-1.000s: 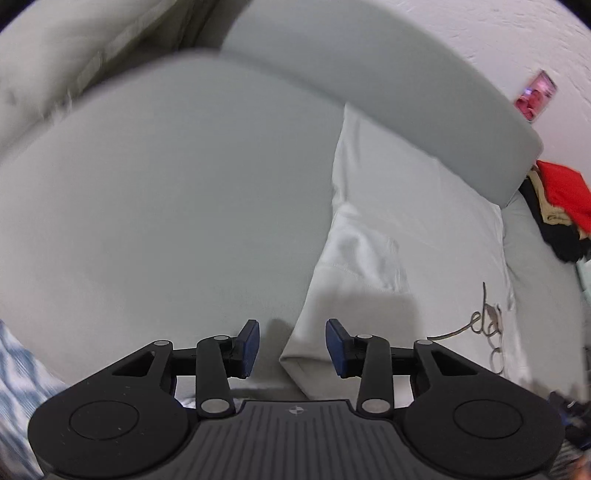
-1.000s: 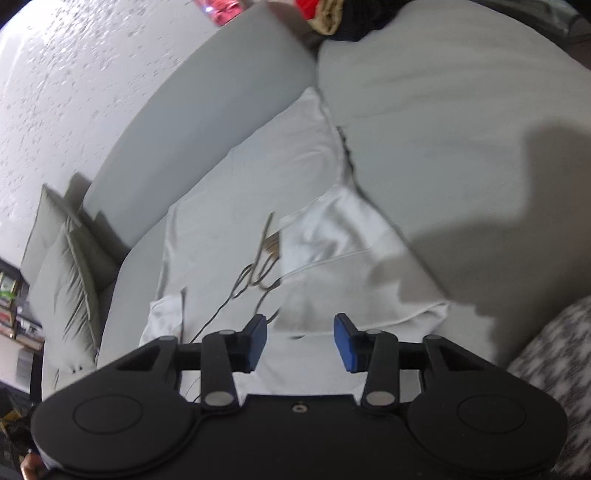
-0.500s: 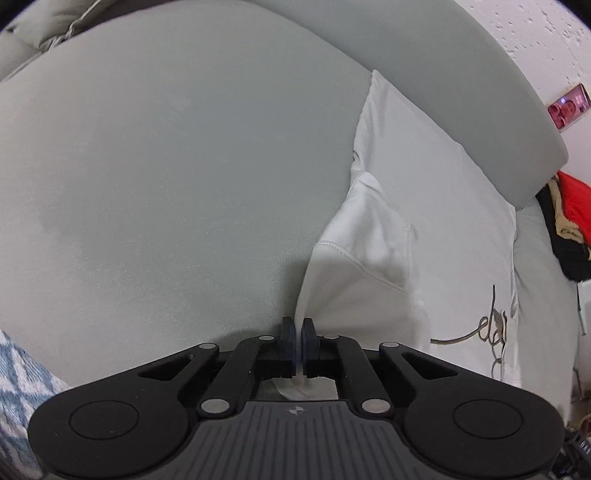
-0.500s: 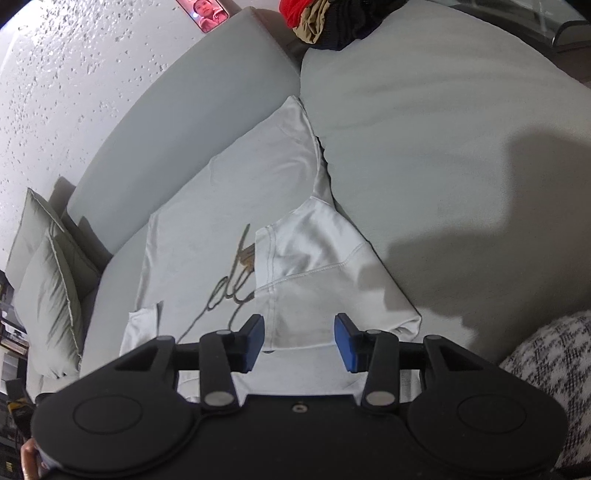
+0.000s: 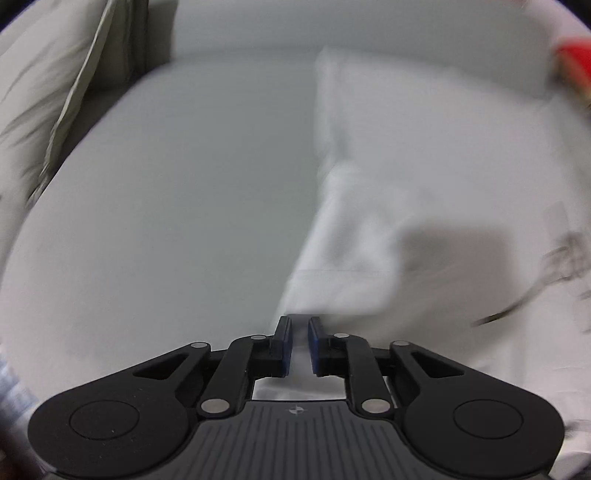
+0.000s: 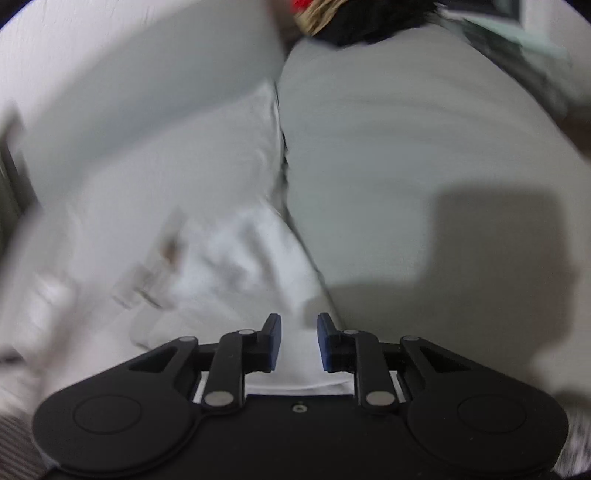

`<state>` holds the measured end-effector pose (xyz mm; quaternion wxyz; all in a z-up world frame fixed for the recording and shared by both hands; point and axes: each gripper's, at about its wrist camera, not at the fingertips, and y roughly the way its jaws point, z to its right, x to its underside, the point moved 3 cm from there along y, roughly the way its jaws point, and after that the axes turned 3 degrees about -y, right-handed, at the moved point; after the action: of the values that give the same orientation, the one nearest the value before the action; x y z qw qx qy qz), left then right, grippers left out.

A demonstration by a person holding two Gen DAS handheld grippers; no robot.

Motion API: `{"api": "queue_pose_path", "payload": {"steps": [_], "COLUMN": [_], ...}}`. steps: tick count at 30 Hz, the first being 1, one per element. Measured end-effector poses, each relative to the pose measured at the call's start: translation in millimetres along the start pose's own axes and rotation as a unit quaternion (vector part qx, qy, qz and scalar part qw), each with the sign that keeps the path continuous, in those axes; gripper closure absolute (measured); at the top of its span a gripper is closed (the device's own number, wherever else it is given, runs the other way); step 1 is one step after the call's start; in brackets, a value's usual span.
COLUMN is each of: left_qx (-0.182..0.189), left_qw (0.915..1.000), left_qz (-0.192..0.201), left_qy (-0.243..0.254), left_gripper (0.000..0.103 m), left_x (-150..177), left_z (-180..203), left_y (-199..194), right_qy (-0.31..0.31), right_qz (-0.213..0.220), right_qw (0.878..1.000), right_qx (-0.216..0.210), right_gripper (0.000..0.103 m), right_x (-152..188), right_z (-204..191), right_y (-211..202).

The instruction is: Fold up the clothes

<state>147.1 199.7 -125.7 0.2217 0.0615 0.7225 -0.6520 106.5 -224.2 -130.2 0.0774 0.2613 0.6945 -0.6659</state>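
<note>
A white T-shirt [image 5: 406,184] with a dark script print lies spread on a grey sofa seat [image 5: 166,221]. Both views are blurred by motion. My left gripper [image 5: 299,332] sits at the shirt's left edge, jaws a narrow gap apart with white cloth between the blue pads. In the right wrist view the shirt [image 6: 184,240] lies left of the cushion seam. My right gripper [image 6: 299,332] is open over the shirt's right lower edge, with white cloth under and between its fingers.
Grey-green throw pillows [image 5: 55,92] lean at the sofa's left end. A pile of red, tan and black clothes [image 6: 351,18] lies on the far right cushion, and shows red in the left wrist view [image 5: 569,62]. The sofa backrest [image 6: 147,92] runs behind the shirt.
My left gripper, shut on the shirt's edge half a second ago, has parted slightly and swung. My right gripper has dropped closer to the shirt's right edge and narrowed a little. Both views are blurring.
</note>
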Motion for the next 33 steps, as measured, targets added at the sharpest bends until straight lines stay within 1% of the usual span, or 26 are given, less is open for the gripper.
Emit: {"api": "queue_pose_path", "payload": {"steps": [1,2,4,5,7,8,10,12,14,15,16,19,20,21,22,23,24,25,26,28,30,31,32,33], "left_qx": [-0.010,-0.019,-0.037,-0.024,0.018,0.037,0.055,0.065,0.063,0.055,0.044,0.032,0.031,0.026,0.020,0.015,0.012,0.010,0.010,0.010,0.014,0.022,0.025,0.028], "left_qw": [0.9999,0.9998,0.9989,0.9988,0.9978,0.9965,0.9944,0.9943,0.9959,0.9970,0.9980,0.9982,0.9980,0.9978,0.9974,0.9971,0.9970,0.9969,0.9966,0.9960,0.9956,0.9960,0.9967,0.9971], "left_qz": [-0.004,-0.007,0.023,0.039,0.064,0.075,0.090,0.083,0.057,0.043,0.033,0.047,0.053,0.059,0.065,0.072,0.074,0.077,0.080,0.088,0.089,0.083,0.067,0.051], "left_qy": [0.000,-0.001,0.019,0.020,0.009,0.003,0.008,0.020,0.030,0.032,0.031,0.018,0.016,0.018,0.020,0.022,0.017,0.012,0.012,0.013,0.023,0.025,0.037,0.050], "left_gripper": [0.083,0.083,0.088,0.088,0.088,0.088,0.088,0.087,0.087,0.087,0.084,0.081,0.078,0.073,0.069,0.067,0.066,0.067,0.068,0.073,0.073,0.078,0.077,0.075], "left_x": [-2,-3,1,2,-2,-5,-15,-26,-37,-42,-47,-62,-66,-70,-73,-77,-78,-79,-76,-69,-55,-45,-33,-22], "left_z": [-2,-4,-10,-15,-19,-18,-8,8,23,26,28,28,28,28,28,28,28,28,27,26,21,20,23,27], "left_y": [-3,-8,-23,-29,-34,-35,-29,-14,9,20,30,42,43,46,49,52,52,51,42,24,5,-3,-6,-7], "right_qy": [-0.021,-0.014,0.000,0.006,0.014,0.024,0.044,0.058,0.072,0.079,0.086,0.086,0.085,0.083,0.077,0.071,0.067,0.072,0.077,0.075,0.074,0.074,0.073,0.073], "right_qz": [-0.011,-0.013,-0.017,-0.014,0.005,0.016,0.035,0.034,0.032,0.032,0.029,0.005,0.012,0.018,0.024,0.030,0.035,0.036,0.036,0.032,0.028,0.027,0.025,0.023], "right_qw": [0.999,0.999,1.000,1.000,1.000,0.999,0.996,0.994,0.991,0.989,0.988,0.989,0.990,0.991,0.991,0.992,0.993,0.992,0.992,0.992,0.992,0.992,0.991,0.991], "right_qx": [0.024,0.025,0.027,0.019,-0.008,-0.028,-0.067,-0.088,-0.108,-0.118,-0.126,-0.116,-0.112,-0.108,-0.102,-0.097,-0.092,-0.094,-0.095,-0.099,-0.102,-0.104,-0.105,-0.107], "right_gripper": [0.096,0.100,0.099,0.094,0.090,0.089,0.089,0.089,0.089,0.089,0.089,0.089,0.089,0.089,0.088,0.083,0.080,0.079,0.078,0.078,0.077,0.075,0.073,0.072], "right_x": [0,2,6,7,6,1,-8,-20,-33,-39,-45,-52,-55,-59,-67,-74,-81,-87,-91,-80,-69,-64,-58,-53], "right_z": [-4,-1,5,7,10,10,8,1,-7,-10,-14,-27,-29,-32,-35,-37,-39,-39,-38,-30,-23,-20,-16,-13], "right_y": [7,3,-5,-13,-26,-28,-29,-16,-3,3,10,38,43,47,53,59,64,68,69,52,35,26,18,9]}}
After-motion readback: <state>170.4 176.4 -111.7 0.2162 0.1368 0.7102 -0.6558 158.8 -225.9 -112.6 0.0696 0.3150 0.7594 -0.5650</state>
